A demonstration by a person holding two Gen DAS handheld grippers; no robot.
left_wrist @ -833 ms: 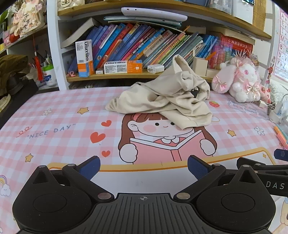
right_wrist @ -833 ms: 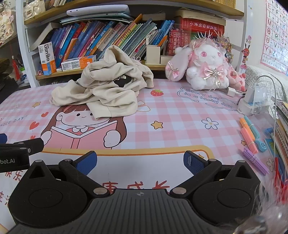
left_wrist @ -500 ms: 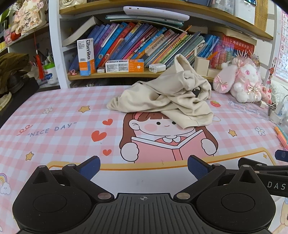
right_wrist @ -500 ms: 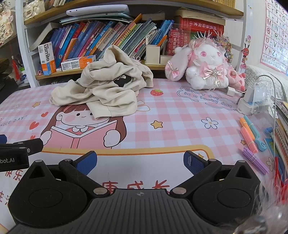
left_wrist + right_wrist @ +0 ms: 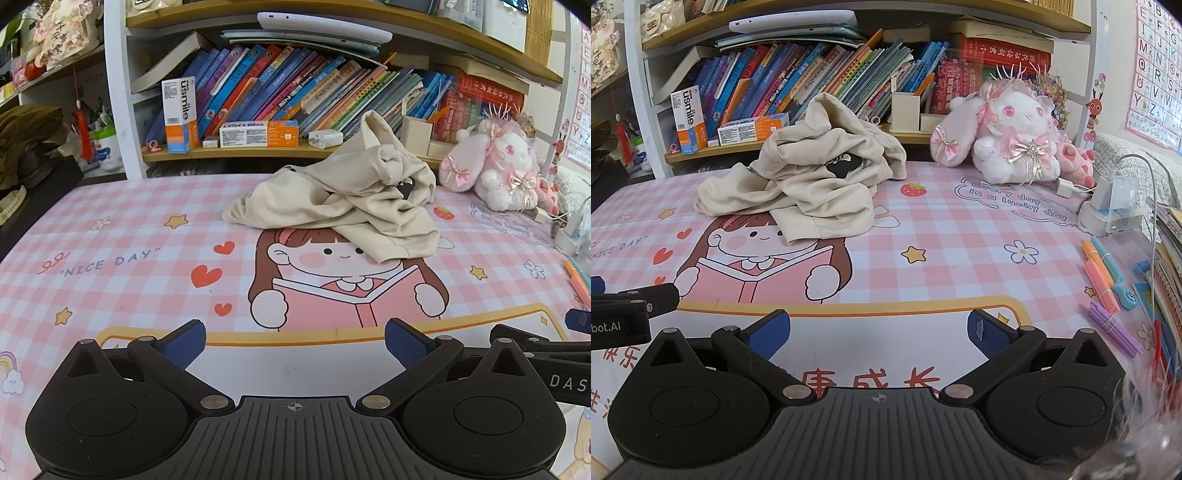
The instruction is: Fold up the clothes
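The left gripper (image 5: 293, 338) fills the bottom of its frame with both jaws spread wide, blue pads (image 5: 184, 338) apart over the mat (image 5: 110, 266) and nothing between them. The right gripper (image 5: 877, 328) sits the same way at the bottom of its frame, jaws spread wide and empty; its black body also pokes in at the right edge of the left view, lettered "DAS". In the right view, the left gripper's body at the left edge reads "bot.AI". The crumpled beige garment (image 5: 343, 199) lies in a heap at centre, toward the far side of the mat, well apart from both grippers, covering the top of the printed girl's head; in the right view it sits upper left of centre (image 5: 809, 184). The mat reads "NICE DAY" at left and, in the right view, "Every day is a lucky day" at right. On the shelf behind, a box (image 5: 180, 114) reads "usmile". A plush rabbit (image 5: 1004, 136) sits right of the garment, below an alphabet poster (image 5: 1156, 66).
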